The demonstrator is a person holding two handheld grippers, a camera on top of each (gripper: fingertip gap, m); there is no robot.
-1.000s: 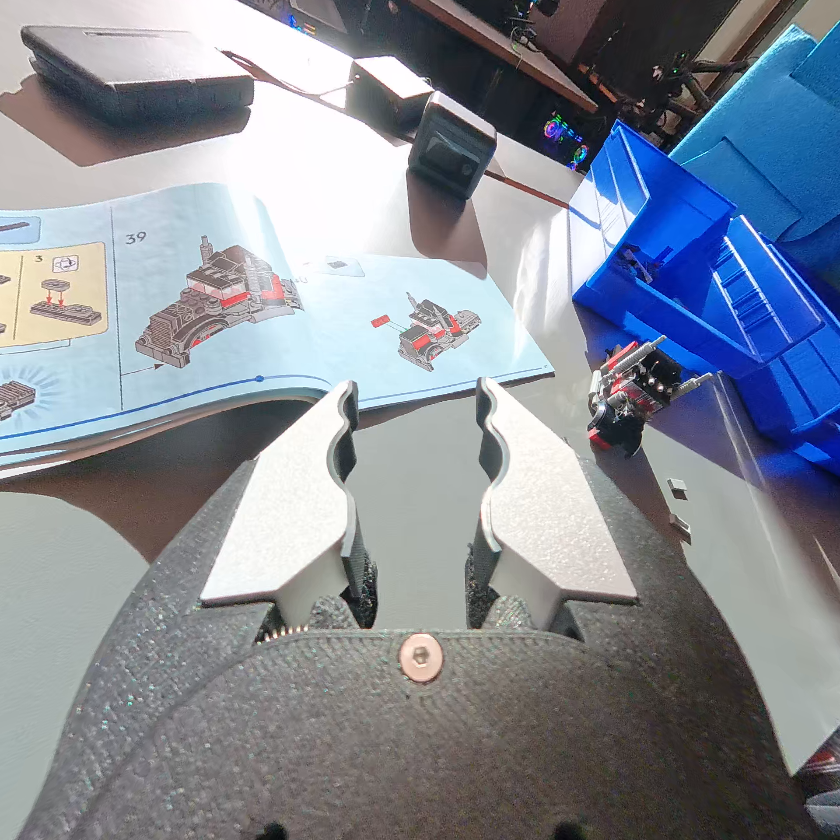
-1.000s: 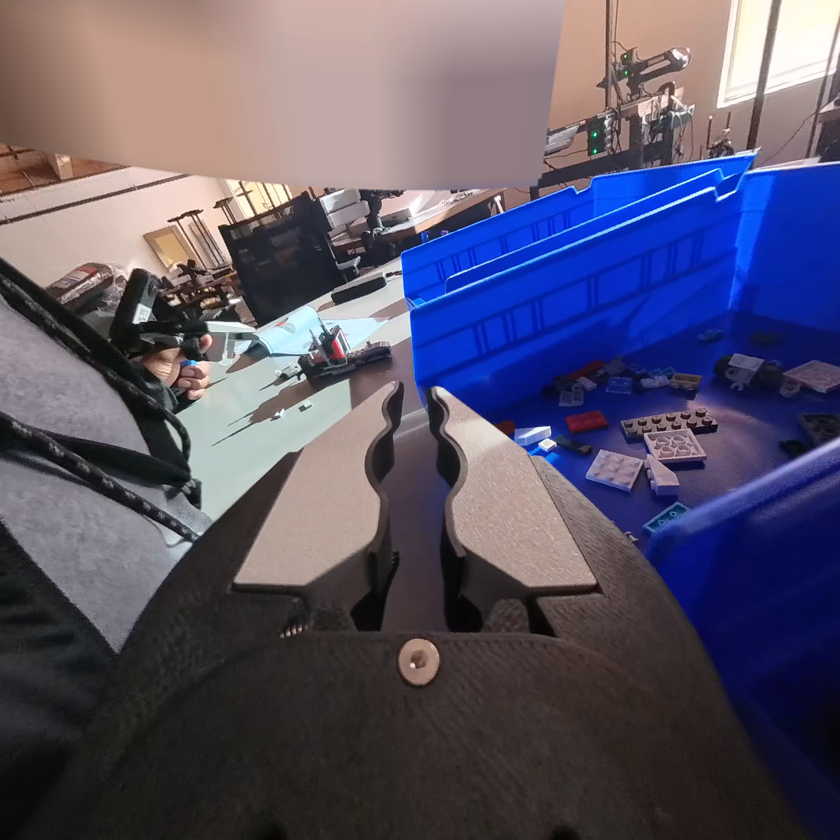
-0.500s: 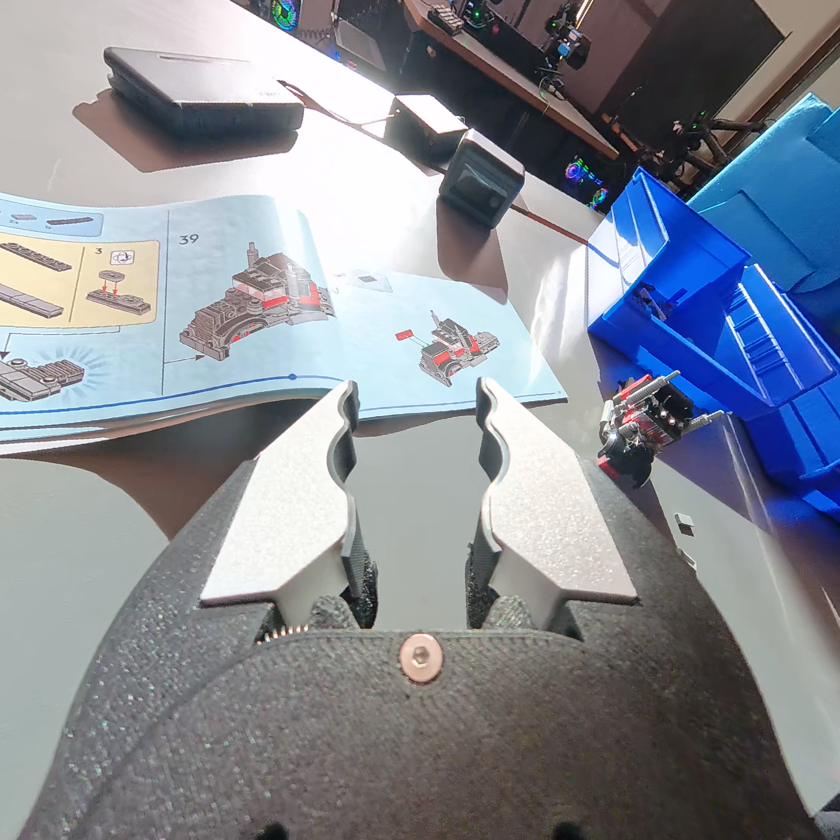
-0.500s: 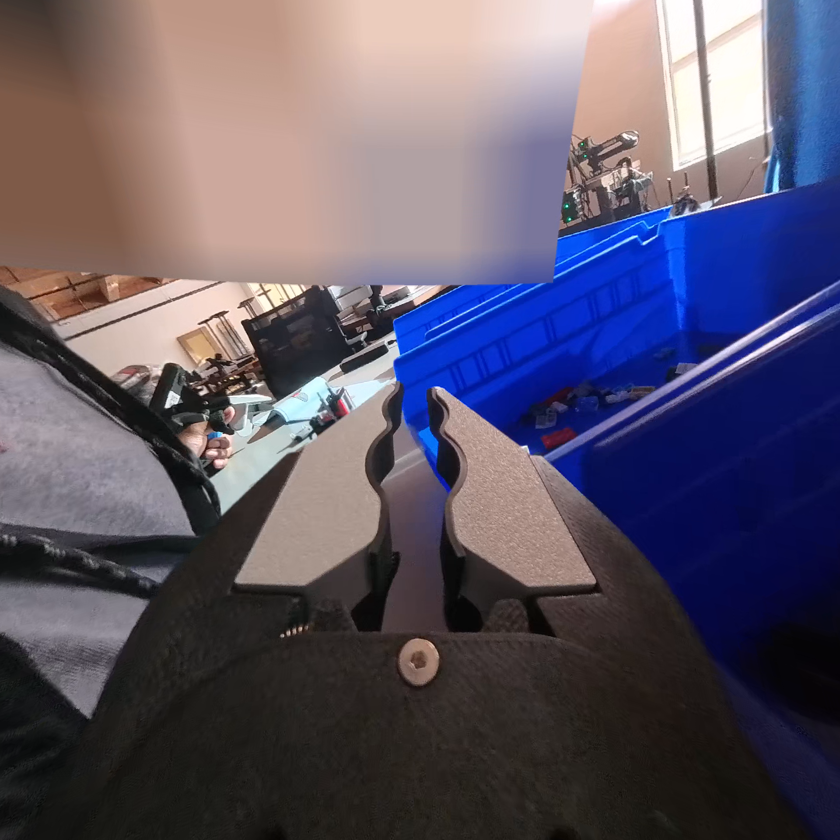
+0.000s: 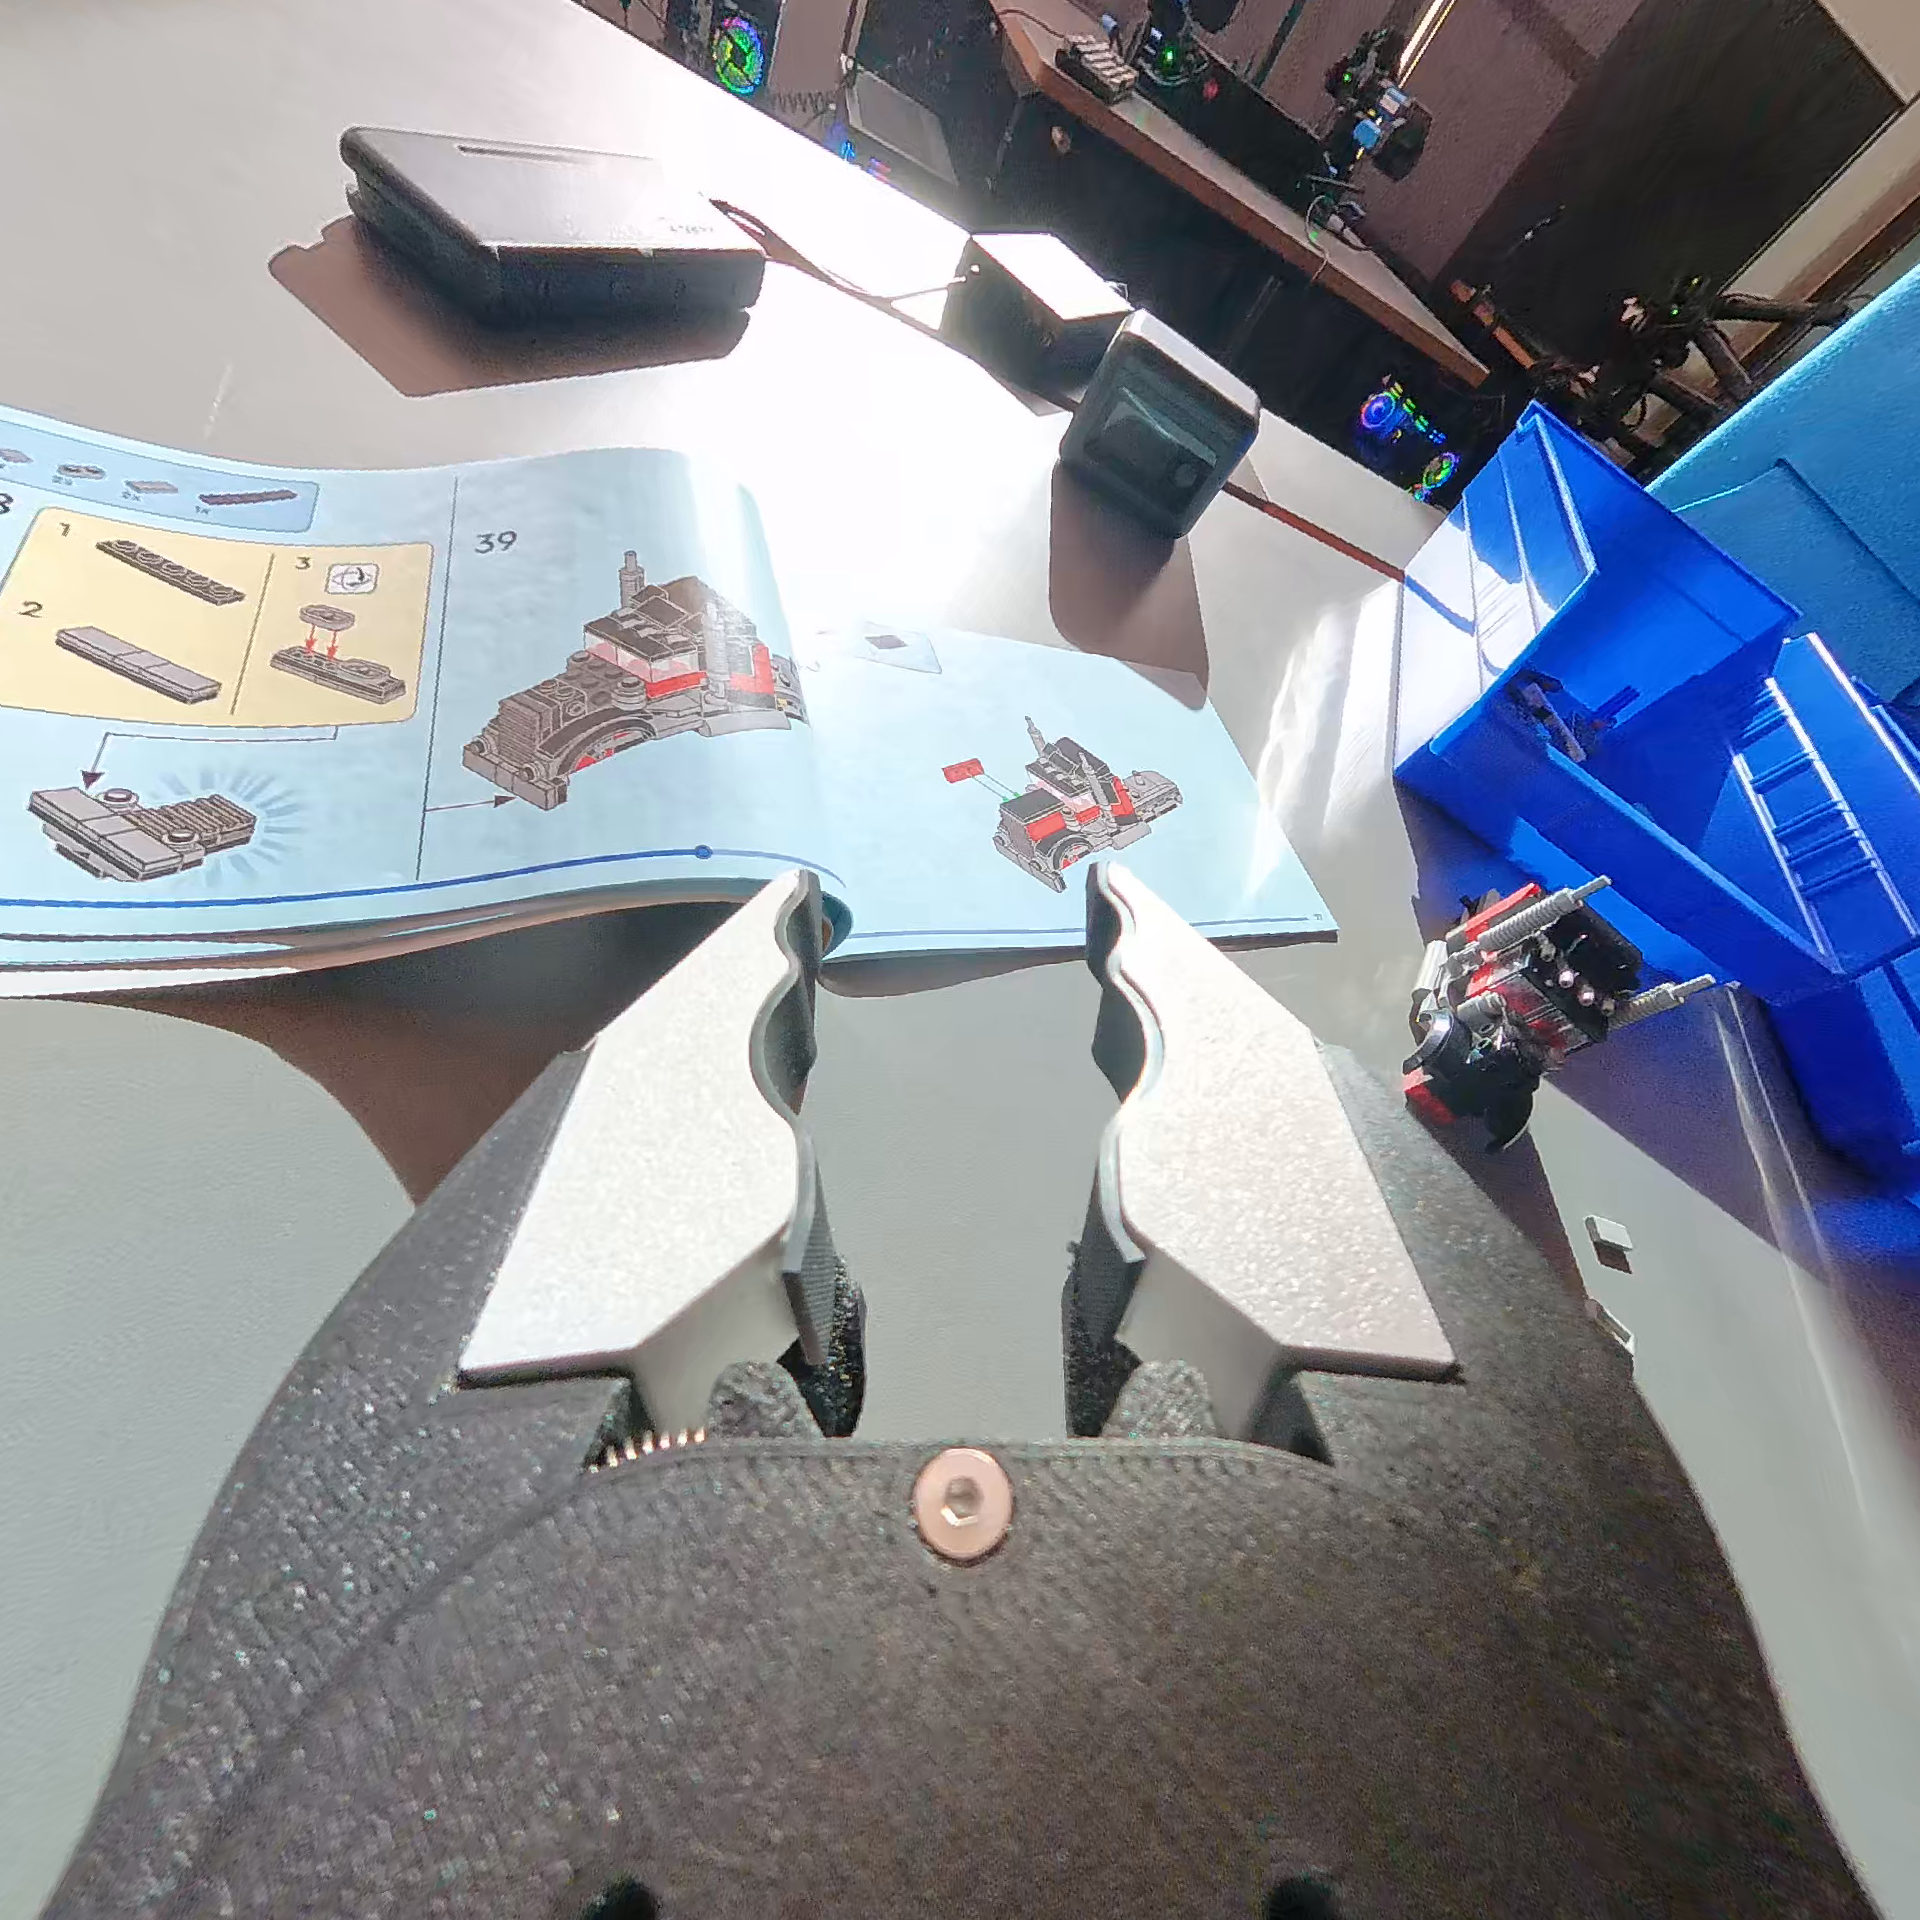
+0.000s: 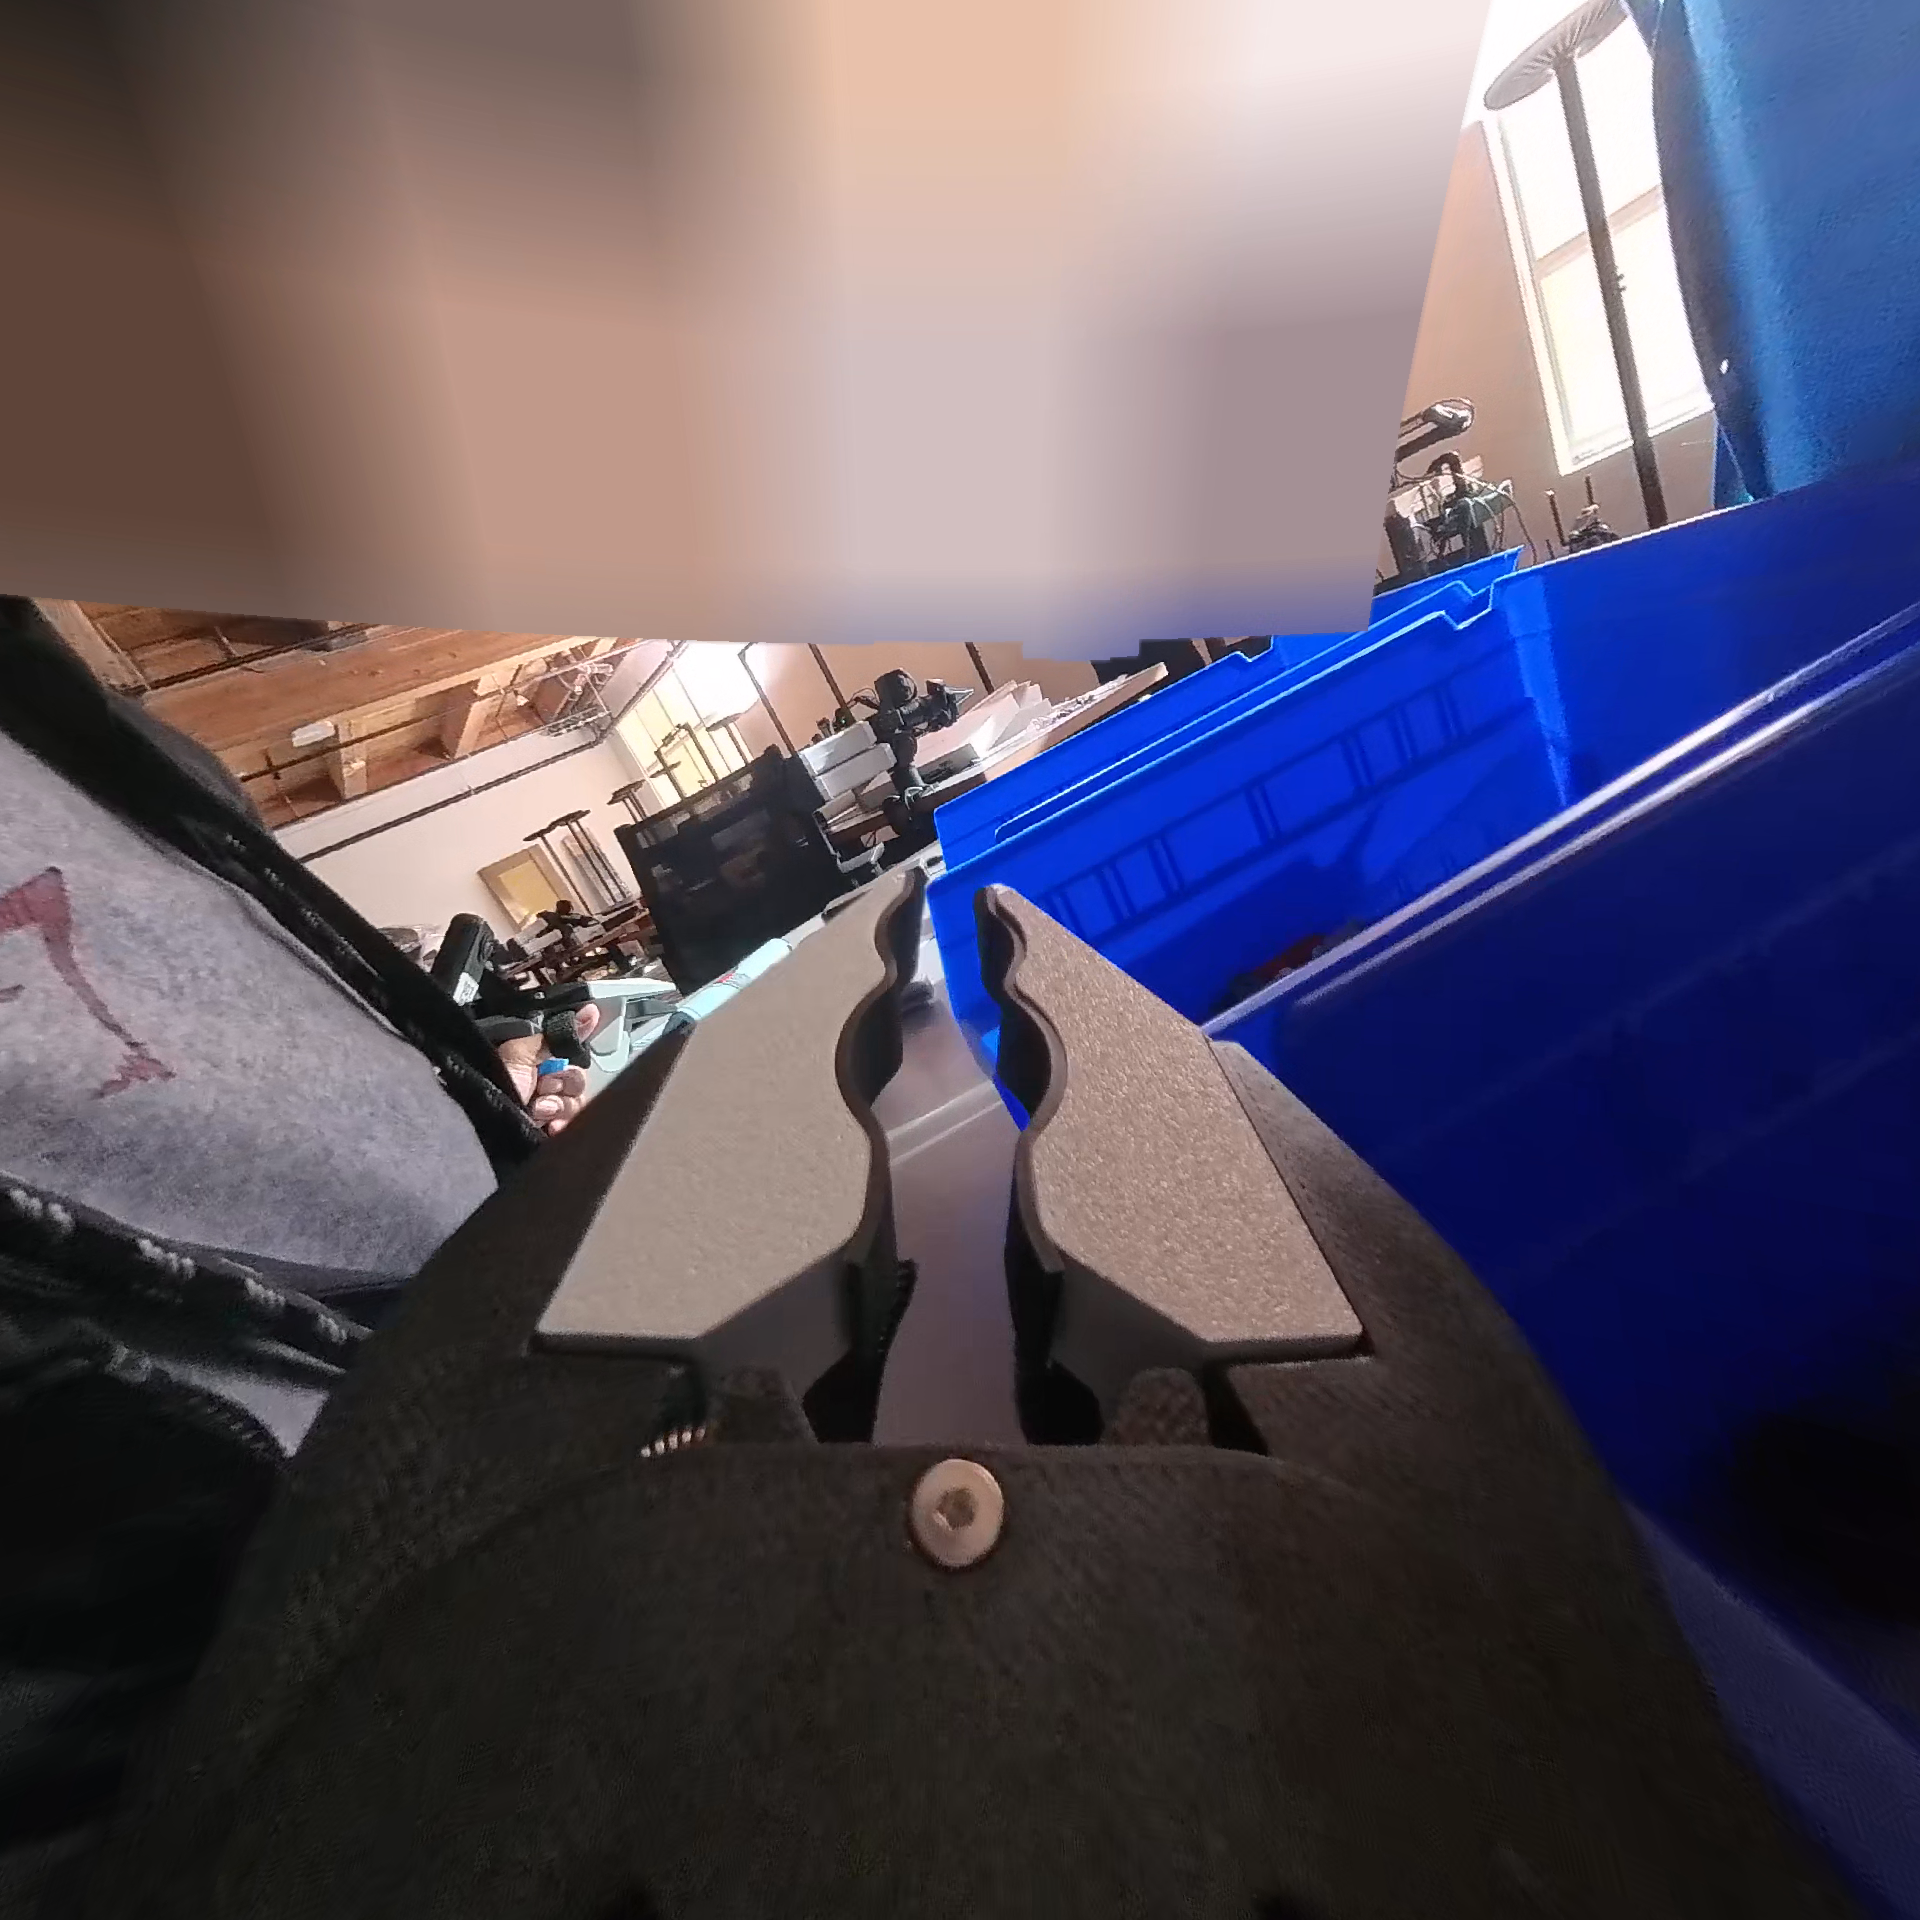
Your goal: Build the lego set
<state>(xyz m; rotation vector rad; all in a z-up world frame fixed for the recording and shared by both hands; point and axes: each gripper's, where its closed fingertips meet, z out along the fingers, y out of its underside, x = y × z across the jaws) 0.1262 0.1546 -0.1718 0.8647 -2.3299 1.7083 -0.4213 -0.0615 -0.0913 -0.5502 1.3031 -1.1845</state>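
In the left wrist view my left gripper (image 5: 956, 904) is open and empty, low over the table, with its tips at the near edge of the open instruction booklet (image 5: 623, 675). The part-built black, red and grey lego truck (image 5: 1507, 1008) stands to its right, beside the blue bins (image 5: 1662, 748). Two small grey pieces (image 5: 1608, 1242) lie on the table near the truck. In the right wrist view my right gripper (image 6: 948, 902) has its jaws a narrow gap apart with nothing seen between them. It sits low beside the blue bin (image 6: 1299, 831), whose near wall (image 6: 1662, 1091) hides the loose bricks.
A black flat case (image 5: 551, 229), a power adapter (image 5: 1039, 291) and a small black cube camera (image 5: 1158, 436) lie behind the booklet. The person's grey clothing (image 6: 208, 1039) fills the left of the right wrist view, with a hand on the other gripper (image 6: 540, 1023) beyond it. The gap from one gripper's tips to the other's is roughly 60 centimeters.
My right gripper has dropped from above the bin's inside to below its rim, so the bricks are out of sight. My left gripper has swung left, showing more of the booklet. Neither gripper's opening changed.
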